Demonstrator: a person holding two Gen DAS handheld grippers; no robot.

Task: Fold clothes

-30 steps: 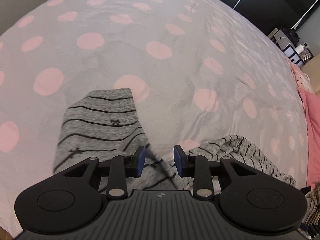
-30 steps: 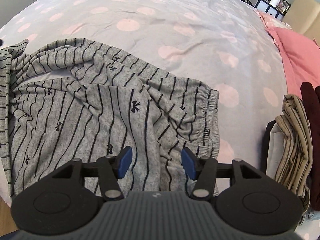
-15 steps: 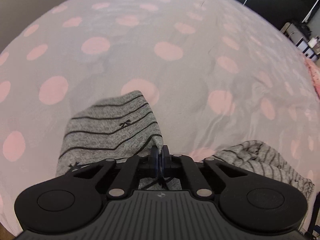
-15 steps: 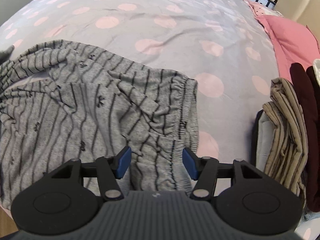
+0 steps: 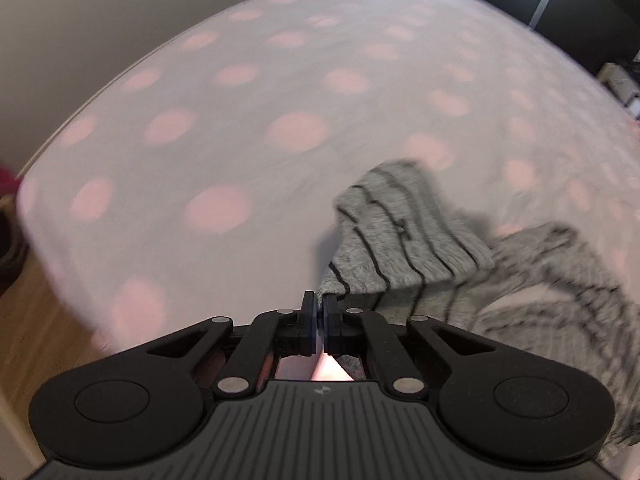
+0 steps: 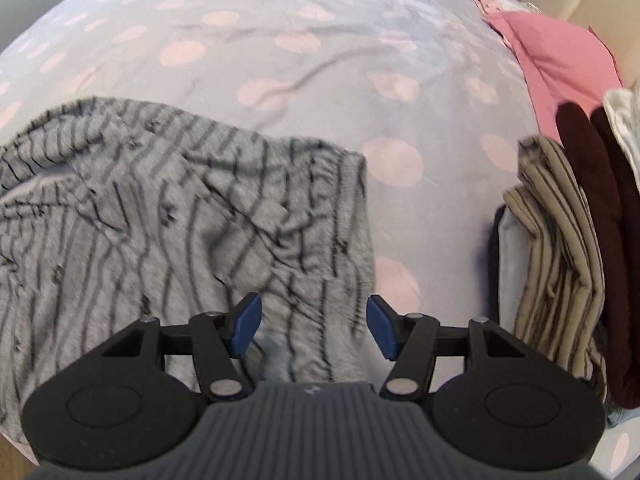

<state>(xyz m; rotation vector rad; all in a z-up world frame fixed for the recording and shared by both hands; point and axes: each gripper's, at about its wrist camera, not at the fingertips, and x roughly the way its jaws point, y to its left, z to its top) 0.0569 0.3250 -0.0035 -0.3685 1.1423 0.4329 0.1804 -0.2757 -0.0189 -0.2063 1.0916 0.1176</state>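
Grey pyjama trousers (image 6: pixel 180 208) with thin black stripes and small bows lie crumpled on the polka-dot bed sheet (image 6: pixel 320 60). In the left wrist view my left gripper (image 5: pixel 319 304) is shut on the edge of one trouser leg (image 5: pixel 400 232), which is lifted off the sheet and trails to the right, blurred. In the right wrist view my right gripper (image 6: pixel 314 320) hovers over the elastic waistband end; its jaws are opening, the cloth lies under them, and the blue pads do not press on it.
A stack of folded clothes (image 6: pixel 560 240), beige striped with a maroon piece (image 6: pixel 592 200) behind, stands at the right. A pink pillow (image 6: pixel 552 52) lies beyond it. The bed's edge and wooden floor (image 5: pixel 32 340) show at the left.
My left gripper shut on the trouser leg's edge, then swept quickly sideways toward the bed's edge, dragging the leg along. The right gripper shifted a little toward the waistband.
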